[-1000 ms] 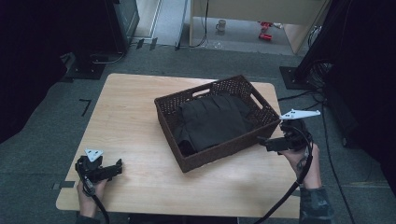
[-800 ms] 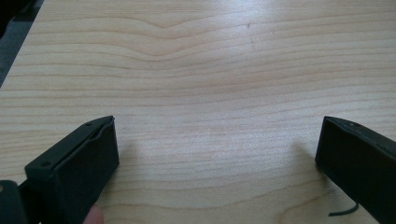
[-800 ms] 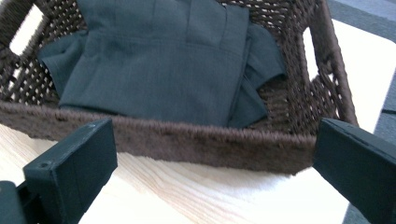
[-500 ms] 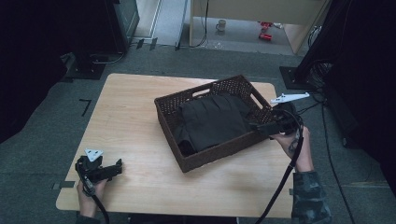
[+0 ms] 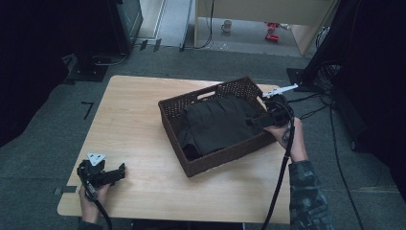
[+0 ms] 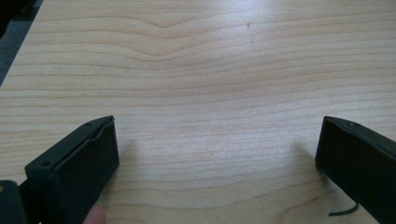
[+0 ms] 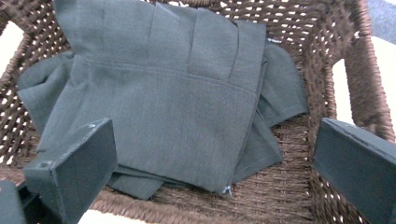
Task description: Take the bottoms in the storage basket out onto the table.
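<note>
Right hand-held gripper (image 5: 261,120) has jaws spread wide over the wicker basket (image 5: 191,165), nothing gripped. Folded dark garment (image 7: 173,98) lies inside the basket, untouched. Left hand-held gripper (image 5: 117,173) rests open on the worktop (image 6: 210,70). We judge grasp and lift-out remain.

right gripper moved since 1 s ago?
Yes. In the high view the right gripper has gone from outside the wicker basket's right corner to over its right rim, toward the folded dark cloth. The basket has not shifted.
</note>
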Available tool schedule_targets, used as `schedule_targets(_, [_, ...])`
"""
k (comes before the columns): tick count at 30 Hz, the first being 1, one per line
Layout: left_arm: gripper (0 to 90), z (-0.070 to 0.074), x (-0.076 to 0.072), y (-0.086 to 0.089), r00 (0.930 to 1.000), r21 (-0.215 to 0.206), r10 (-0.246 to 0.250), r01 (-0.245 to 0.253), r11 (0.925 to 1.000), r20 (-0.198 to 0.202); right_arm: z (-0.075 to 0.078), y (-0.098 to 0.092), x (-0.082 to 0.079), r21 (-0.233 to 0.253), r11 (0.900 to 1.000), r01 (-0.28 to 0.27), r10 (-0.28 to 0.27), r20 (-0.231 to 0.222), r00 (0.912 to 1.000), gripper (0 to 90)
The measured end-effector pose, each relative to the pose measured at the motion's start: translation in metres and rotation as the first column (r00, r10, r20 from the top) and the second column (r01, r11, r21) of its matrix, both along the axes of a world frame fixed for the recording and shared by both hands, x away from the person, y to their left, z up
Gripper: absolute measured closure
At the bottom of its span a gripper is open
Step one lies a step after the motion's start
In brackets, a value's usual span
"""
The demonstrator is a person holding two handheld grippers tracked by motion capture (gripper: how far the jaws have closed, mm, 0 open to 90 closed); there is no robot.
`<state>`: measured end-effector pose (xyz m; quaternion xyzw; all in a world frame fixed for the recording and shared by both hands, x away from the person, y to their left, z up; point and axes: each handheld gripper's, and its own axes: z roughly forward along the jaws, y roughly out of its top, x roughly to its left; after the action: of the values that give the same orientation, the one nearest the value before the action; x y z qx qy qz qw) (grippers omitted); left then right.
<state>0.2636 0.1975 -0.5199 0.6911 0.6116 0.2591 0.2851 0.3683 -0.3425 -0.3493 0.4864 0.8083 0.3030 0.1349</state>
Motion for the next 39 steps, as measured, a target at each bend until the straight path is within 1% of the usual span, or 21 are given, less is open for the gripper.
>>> schedule_targets(2, [0.0,0.000,0.000,0.000,1.0000,0.000,0.000,0.000,1.0000,0.000,-0.004,0.002,0.005,-0.006,1.000,0.000,0.000,-0.009,1.0000,0.0])
schedule_targets(5, [0.0,0.000,0.000,0.000,1.0000,0.000,0.000,0.000,1.0000,0.000,-0.012,0.006,0.017,-0.015,1.000,0.002,-0.003,-0.037,0.9993,0.0])
schedule_targets(12, [0.0,0.000,0.000,0.000,1.0000,-0.001,0.000,0.000,1.0000,0.000,-0.019,0.009,0.031,-0.002,1.000,0.001,-0.001,-0.060,0.9982,0.0])
schedule_targets(14, [0.0,0.000,0.000,0.000,1.0000,-0.001,0.000,0.000,1.0000,0.000,-0.020,0.011,0.036,-0.006,1.000,-0.002,0.001,-0.067,0.9978,0.0])
schedule_targets(15, [0.0,0.000,0.000,0.000,1.0000,-0.001,0.000,0.000,1.0000,0.000,-0.022,0.013,0.042,-0.006,1.000,-0.007,0.007,-0.075,0.9971,0.0])
schedule_targets(16, [0.0,0.000,0.000,0.000,1.0000,0.000,0.000,0.000,1.0000,0.000,-0.022,0.013,0.042,-0.006,1.000,-0.007,0.007,-0.075,0.9971,0.0])
schedule_targets(19, [0.0,0.000,0.000,0.000,1.0000,-0.001,0.000,0.000,1.0000,0.000,-0.025,0.017,0.050,-0.013,1.000,-0.003,0.002,-0.083,0.9965,0.0])
schedule_targets(20, [0.0,0.000,0.000,0.000,1.0000,-0.001,0.000,0.000,1.0000,0.000,-0.029,0.020,0.055,-0.033,0.999,-0.007,0.004,-0.087,0.9962,0.0])
schedule_targets(21, [0.0,0.000,0.000,0.000,1.0000,-0.001,0.000,0.000,1.0000,0.000,-0.029,0.020,0.055,-0.033,0.999,-0.007,0.004,-0.087,0.9962,0.0])
schedule_targets(23, [0.0,0.000,0.000,0.000,1.0000,-0.001,0.000,0.000,1.0000,0.000,-0.036,0.023,0.063,-0.031,0.999,-0.010,0.006,-0.115,0.9934,0.0])
schedule_targets(24, [0.0,0.000,0.000,0.000,1.0000,-0.001,0.000,0.000,1.0000,0.000,-0.036,0.023,0.063,-0.031,0.999,-0.010,0.006,-0.115,0.9934,0.0])
schedule_targets(25, [0.0,0.000,0.000,0.000,1.0000,0.000,0.000,0.000,1.0000,0.000,-0.039,0.025,0.070,-0.027,1.000,-0.011,0.007,-0.129,0.9916,0.0])
schedule_targets(27, [0.0,0.000,0.000,0.000,1.0000,0.000,0.000,0.000,1.0000,0.000,-0.039,0.025,0.071,-0.026,1.000,-0.006,0.002,-0.136,0.9907,0.0])
schedule_targets(28, [0.0,0.000,0.000,0.000,1.0000,0.000,0.000,0.000,1.0000,0.000,-0.040,0.025,0.074,-0.027,1.000,-0.004,0.000,-0.139,0.9902,0.0])
schedule_targets(29, [0.0,0.000,0.000,0.000,1.0000,-0.001,0.000,0.000,1.0000,0.000,-0.043,0.025,0.080,-0.025,1.000,0.007,-0.010,-0.157,0.9876,0.0])
schedule_targets(30, [0.0,0.000,0.000,0.000,1.0000,-0.001,0.000,0.000,1.0000,0.000,-0.043,0.025,0.080,-0.025,1.000,0.007,-0.010,-0.157,0.9876,0.0])
schedule_targets(31, [0.0,0.000,0.000,0.000,1.0000,0.000,0.000,0.000,1.0000,0.000,-0.045,0.026,0.083,-0.028,1.000,0.012,-0.016,-0.161,0.9867,0.0])
schedule_targets(32, [0.0,0.000,0.000,0.000,1.0000,0.000,0.000,0.000,1.0000,0.000,-0.049,0.027,0.088,-0.054,0.998,0.017,-0.026,-0.171,0.9850,0.0])
schedule_targets(33, [0.0,0.000,0.000,0.000,1.0000,0.000,0.000,0.000,1.0000,0.000,-0.049,0.027,0.088,-0.054,0.998,0.017,-0.026,-0.171,0.9850,0.0])
schedule_targets(37, [0.0,0.000,0.000,0.000,1.0000,-0.002,0.000,0.000,1.0000,0.000,-0.062,0.028,0.096,-0.076,0.997,0.017,-0.033,-0.215,0.9761,0.0])
schedule_targets(39, [0.0,0.000,0.000,0.000,1.0000,-0.002,0.001,-0.001,1.0000,0.000,-0.067,0.028,0.099,-0.097,0.995,0.029,-0.051,-0.227,0.9727,0.0])
